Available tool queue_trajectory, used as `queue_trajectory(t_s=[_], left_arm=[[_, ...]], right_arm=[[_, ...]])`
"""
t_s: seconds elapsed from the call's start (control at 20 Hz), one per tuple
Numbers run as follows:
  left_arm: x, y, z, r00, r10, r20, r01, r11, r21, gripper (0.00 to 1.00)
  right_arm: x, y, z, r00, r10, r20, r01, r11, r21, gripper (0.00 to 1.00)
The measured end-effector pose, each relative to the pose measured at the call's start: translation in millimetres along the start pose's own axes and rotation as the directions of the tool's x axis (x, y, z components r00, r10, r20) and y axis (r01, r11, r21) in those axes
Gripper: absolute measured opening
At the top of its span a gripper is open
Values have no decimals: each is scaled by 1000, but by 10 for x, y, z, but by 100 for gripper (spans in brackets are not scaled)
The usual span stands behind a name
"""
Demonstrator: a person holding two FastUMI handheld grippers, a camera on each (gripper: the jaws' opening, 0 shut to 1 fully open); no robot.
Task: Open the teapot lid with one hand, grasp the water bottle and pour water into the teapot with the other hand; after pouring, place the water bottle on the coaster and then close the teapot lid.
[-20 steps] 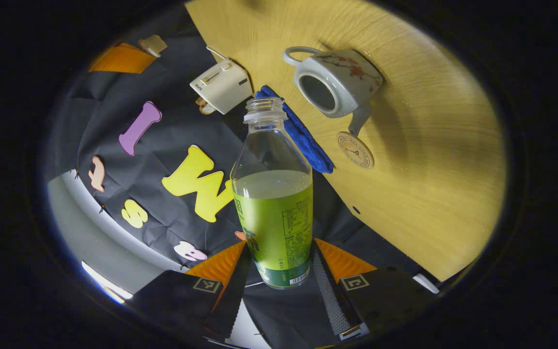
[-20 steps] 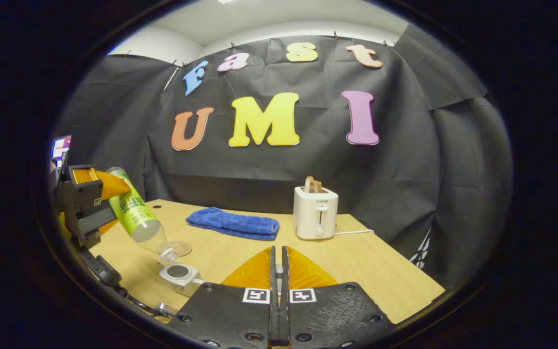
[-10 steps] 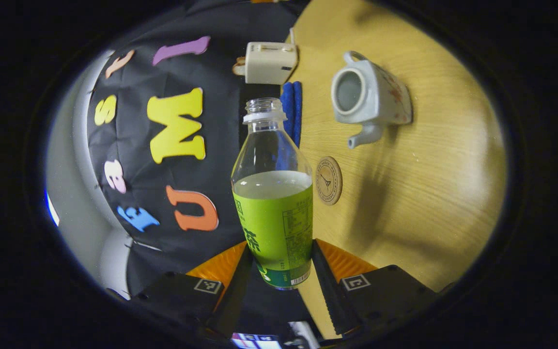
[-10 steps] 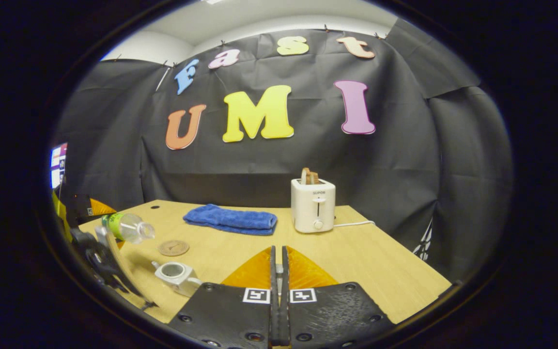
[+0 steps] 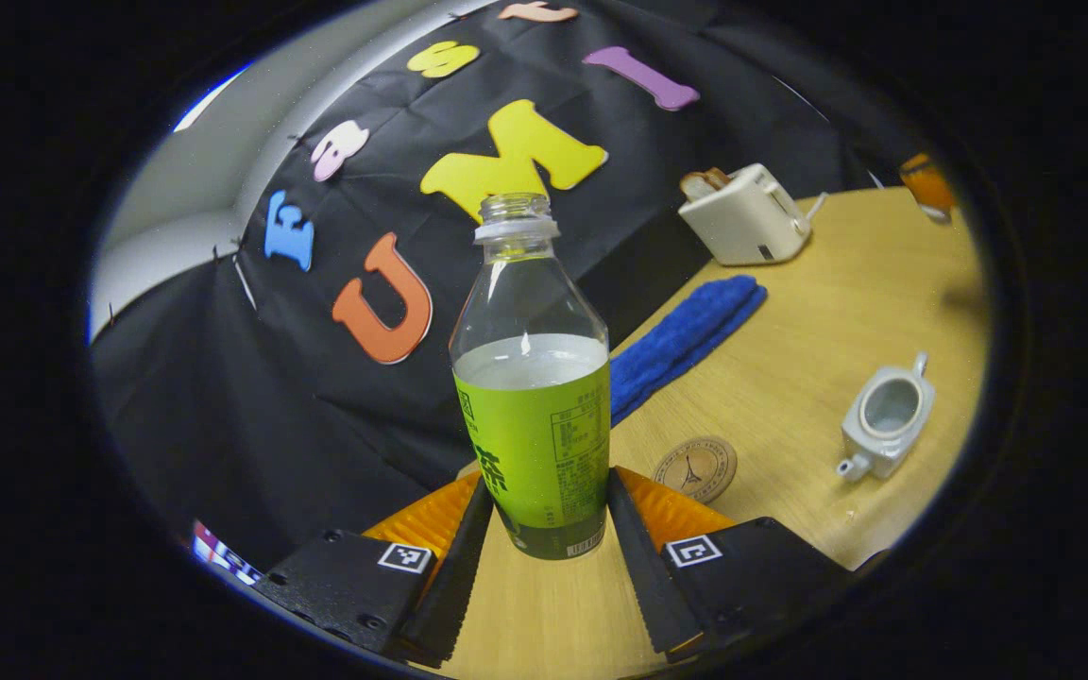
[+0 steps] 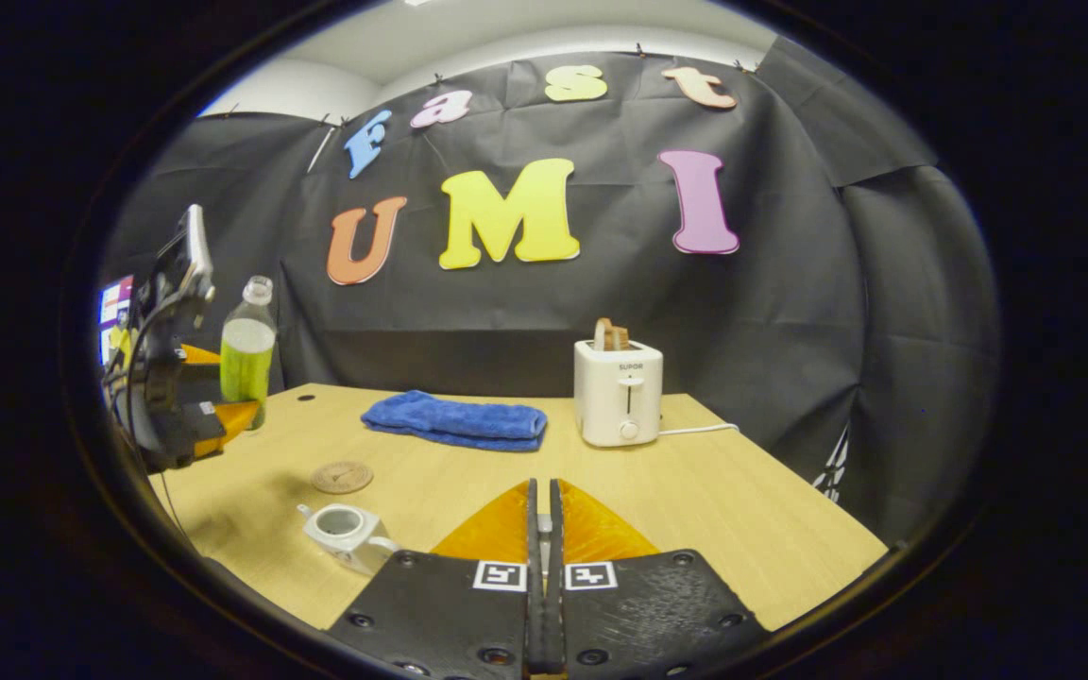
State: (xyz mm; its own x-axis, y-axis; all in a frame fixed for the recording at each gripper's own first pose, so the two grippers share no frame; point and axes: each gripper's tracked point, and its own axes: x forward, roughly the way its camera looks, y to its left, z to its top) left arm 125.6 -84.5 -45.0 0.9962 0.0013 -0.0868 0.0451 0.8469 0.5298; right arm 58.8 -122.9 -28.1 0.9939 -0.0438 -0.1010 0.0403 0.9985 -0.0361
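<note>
Green-labelled clear plastic water bottle (image 5: pixel 532 397) held upright, uncapped, clamped in the left gripper (image 5: pixel 544 524), lidless white ceramic teapot (image 5: pixel 884 420) near round cork coaster (image 5: pixel 695 468) on the wooden table (image 5: pixel 818 312), right gripper (image 6: pixel 540 529) pressed together, lid not discernible.

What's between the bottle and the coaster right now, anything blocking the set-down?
Nothing visible. The left gripper holds the water bottle upright above the table; the coaster lies bare just ahead. The teapot and blue towel sit apart from it.
</note>
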Motion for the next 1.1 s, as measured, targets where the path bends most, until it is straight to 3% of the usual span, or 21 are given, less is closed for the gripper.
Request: queue_trajectory(t_s=[0.05, 0.15, 0.25, 0.55, 0.8, 0.9, 1.1], left_arm=[[49, -26, 1, 1000, -20, 5, 20, 995, -103, 75], [149, -83, 108, 996, -78, 48, 89, 950, -299, 75], [265, -212, 193, 990, -123, 69, 141, 906, -399, 75], [709, -351, 231, 987, -163, -8, 144, 891, -430, 76], [889, -708, 102, 970, -241, -38, 192, 847, -495, 76], [929, -749, -57, 966, -241, -93, 165, 853, -495, 76], [851, -817, -57, 967, -246, -72, 184, 861, -474, 77]], right_arm=[[-5, 25, 7, 1000, 6, 3, -6, 1000, -4, 0], [-17, 52, 0, 1000, 15, 6, -15, 1000, -14, 0], [-13, 49, 4, 1000, 15, 6, -15, 1000, -17, 0], [37, 11, -51, 1000, 8, -2, -8, 1000, -17, 0], [84, -17, -126, 1000, 2, -21, -3, 1000, -19, 0], [124, -12, -157, 1000, 3, -27, -3, 1000, -18, 0], [172, -10, -249, 999, 3, -47, -3, 1000, -10, 0]])
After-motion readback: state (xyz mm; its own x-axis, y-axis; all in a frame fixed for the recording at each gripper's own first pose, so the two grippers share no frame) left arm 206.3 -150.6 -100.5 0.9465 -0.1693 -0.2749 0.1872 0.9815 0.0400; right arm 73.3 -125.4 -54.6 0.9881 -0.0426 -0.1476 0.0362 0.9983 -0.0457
